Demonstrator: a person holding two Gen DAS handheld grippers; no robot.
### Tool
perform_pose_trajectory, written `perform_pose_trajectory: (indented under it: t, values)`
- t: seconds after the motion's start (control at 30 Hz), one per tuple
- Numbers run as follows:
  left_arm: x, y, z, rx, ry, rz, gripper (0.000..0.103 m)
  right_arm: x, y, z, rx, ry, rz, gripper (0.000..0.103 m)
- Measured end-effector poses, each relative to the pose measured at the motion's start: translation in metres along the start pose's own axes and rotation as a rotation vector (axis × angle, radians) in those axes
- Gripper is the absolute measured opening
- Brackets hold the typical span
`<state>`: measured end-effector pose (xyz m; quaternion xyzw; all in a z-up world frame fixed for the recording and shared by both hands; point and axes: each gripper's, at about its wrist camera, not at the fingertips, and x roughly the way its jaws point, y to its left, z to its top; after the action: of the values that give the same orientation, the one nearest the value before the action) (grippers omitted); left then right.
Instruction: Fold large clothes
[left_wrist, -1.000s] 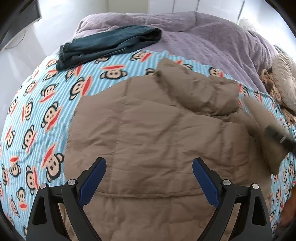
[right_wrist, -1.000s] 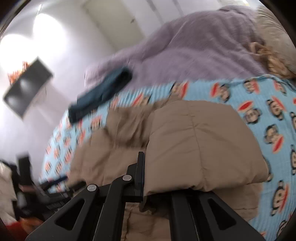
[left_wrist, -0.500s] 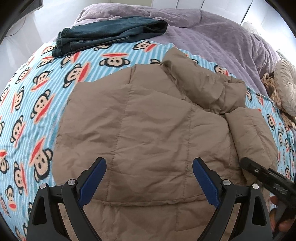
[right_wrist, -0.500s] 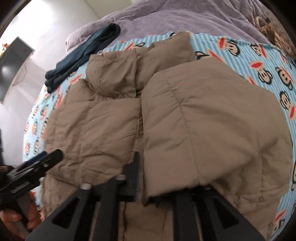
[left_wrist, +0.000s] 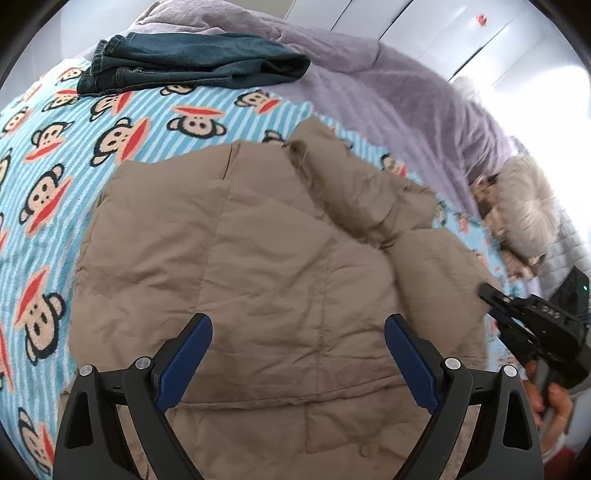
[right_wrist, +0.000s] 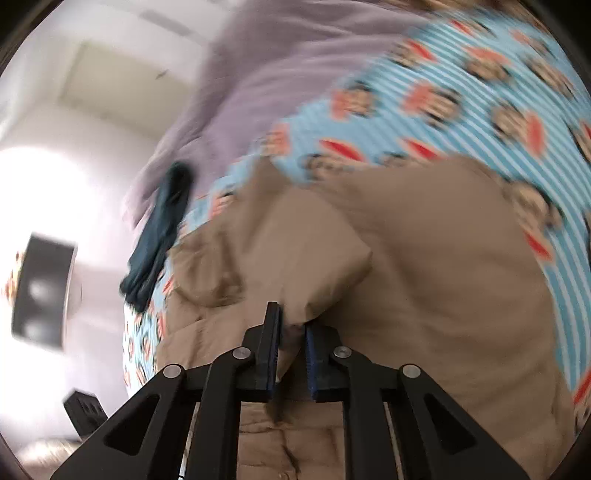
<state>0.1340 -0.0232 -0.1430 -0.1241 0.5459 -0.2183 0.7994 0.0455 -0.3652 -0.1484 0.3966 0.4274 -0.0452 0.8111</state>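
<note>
On the far left of the bed, a folded pair of dark blue denim jeans (left_wrist: 192, 61) lies across the edge where the blue-striped monkey-print fleece blanket (left_wrist: 55, 177) meets a lilac plush bedspread (left_wrist: 399, 96). Nearer, in the middle, the tan quilted puffer jacket (left_wrist: 240, 258) lies flat on the monkey blanket, its long axis running from the near hem away to the far collar, where the bunched hood (left_wrist: 354, 184) points toward the far right. One sleeve (left_wrist: 436, 266) is folded in over the right side of the body. The left gripper (left_wrist: 298, 354) hangs above the near hem with its blue-padded jaws spread wide, nothing between them. At the right edge, the right gripper (right_wrist: 291, 350) is closing its narrow jaws, with a fold of the jacket's tan fabric between the pads; that view is blurred. A hand (left_wrist: 554, 402) grips its handle.
</note>
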Motion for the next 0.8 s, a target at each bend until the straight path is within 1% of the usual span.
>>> perform_pose_trajectory:
  t: [0.1,0.2,0.23,0.3,0.4,0.47,0.5,0.53,0.57,0.67,0.8]
  values:
    - [-0.009,0.009,0.005,-0.03,-0.017,-0.067,0.095,0.01,0.049,-0.01,-0.193,0.026,0.02,0.013]
    - [-0.016,0.023,0.009,-0.087,-0.036,-0.11,0.095,0.033,0.096,-0.04,-0.376,0.1,0.034,0.013]
    - [-0.018,0.028,0.01,-0.108,-0.036,-0.12,0.095,0.039,0.103,-0.048,-0.409,0.123,0.031,0.013]
    - [-0.017,0.036,0.009,-0.14,-0.026,-0.143,0.095,0.058,0.117,-0.07,-0.468,0.201,0.013,0.015]
    - [-0.011,0.039,0.007,-0.156,0.006,-0.167,0.095,0.072,0.119,-0.095,-0.512,0.284,-0.035,0.023]
    - [-0.004,0.036,0.005,-0.146,0.028,-0.174,0.095,0.07,0.113,-0.106,-0.514,0.324,-0.038,0.036]
    - [0.0,0.034,0.004,-0.141,0.04,-0.177,0.095,0.065,0.107,-0.108,-0.507,0.33,-0.037,0.041]
    - [0.006,0.031,0.003,-0.136,0.055,-0.181,0.095,0.06,0.101,-0.107,-0.498,0.332,-0.039,0.052]
    - [0.011,0.028,0.002,-0.129,0.07,-0.184,0.095,0.051,0.09,-0.106,-0.481,0.33,-0.046,0.059]
    - [0.028,0.017,0.001,-0.1,0.107,-0.176,0.095,0.026,0.052,-0.096,-0.4,0.316,-0.075,0.059]
    - [0.045,-0.005,0.002,-0.043,0.129,-0.161,0.095,-0.01,-0.02,-0.07,-0.178,0.27,-0.122,0.059]
